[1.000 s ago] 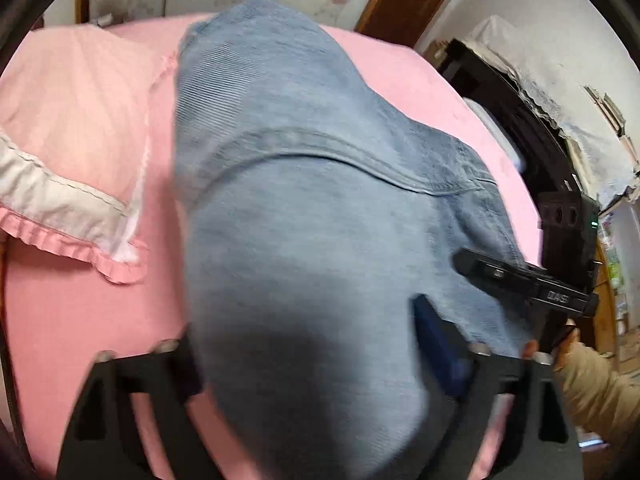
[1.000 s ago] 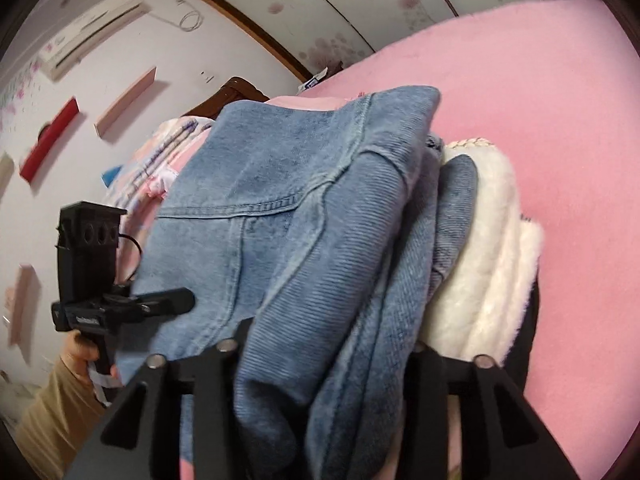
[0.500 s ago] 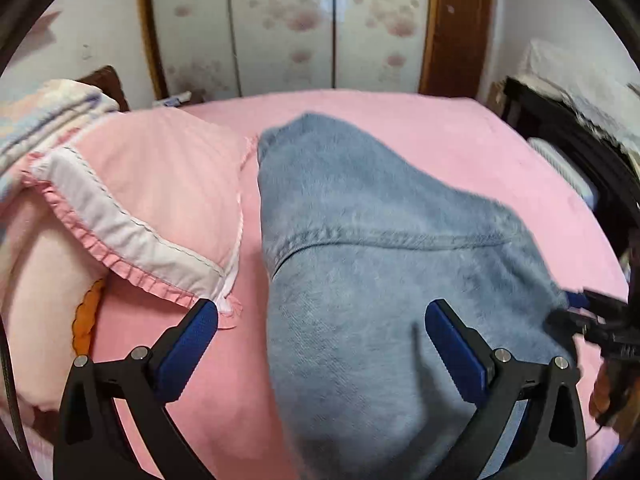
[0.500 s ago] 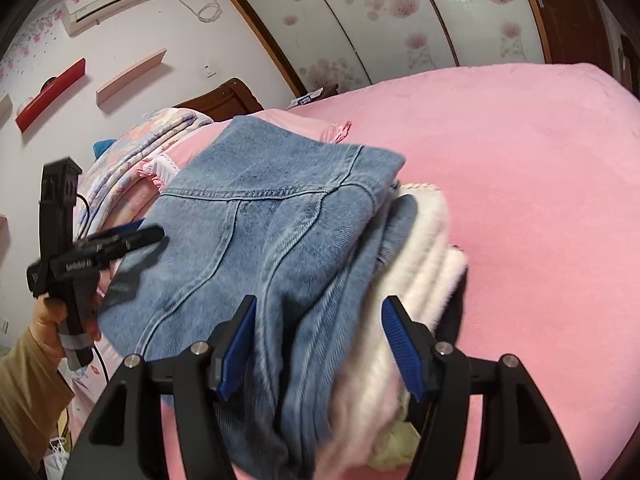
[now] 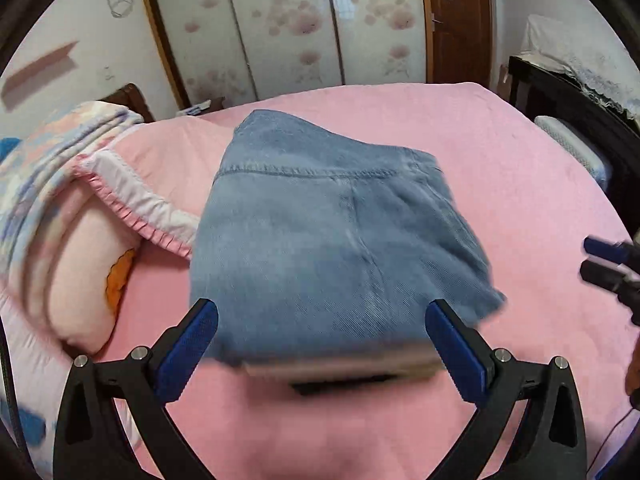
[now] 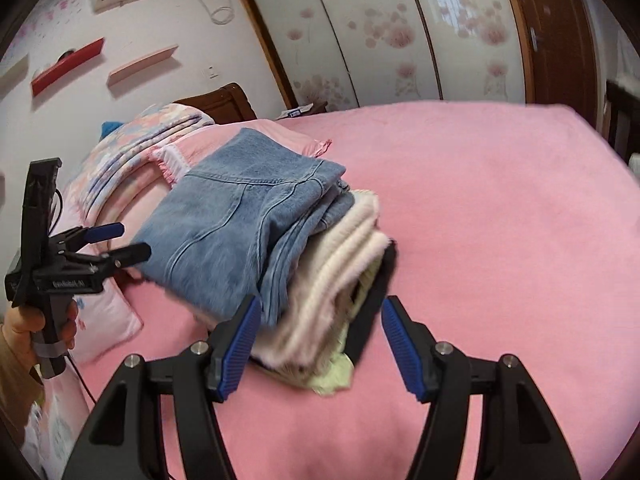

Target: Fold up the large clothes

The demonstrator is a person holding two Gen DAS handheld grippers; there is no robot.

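A folded blue denim garment (image 5: 320, 240) lies on top of a stack of folded clothes on the pink bed (image 5: 500, 168). In the right wrist view the denim (image 6: 240, 216) rests on a cream knit (image 6: 340, 264), a pale green piece (image 6: 336, 376) and a black piece (image 6: 372, 304). My left gripper (image 5: 320, 344) is open and empty, just in front of the stack. It also shows in the right wrist view (image 6: 120, 244) beside the denim's left edge. My right gripper (image 6: 316, 344) is open and empty, just short of the stack's near end.
A pink frilled pillow (image 5: 132, 184) and a floral folded quilt (image 5: 44, 168) lie left of the stack at the bed's head. A dark cabinet (image 5: 576, 112) stands at the right of the bed. Sliding wardrobe doors (image 5: 296, 24) stand behind.
Both grippers let go of the denim, opened and pulled back from it. The denim now lies flat on the stack.
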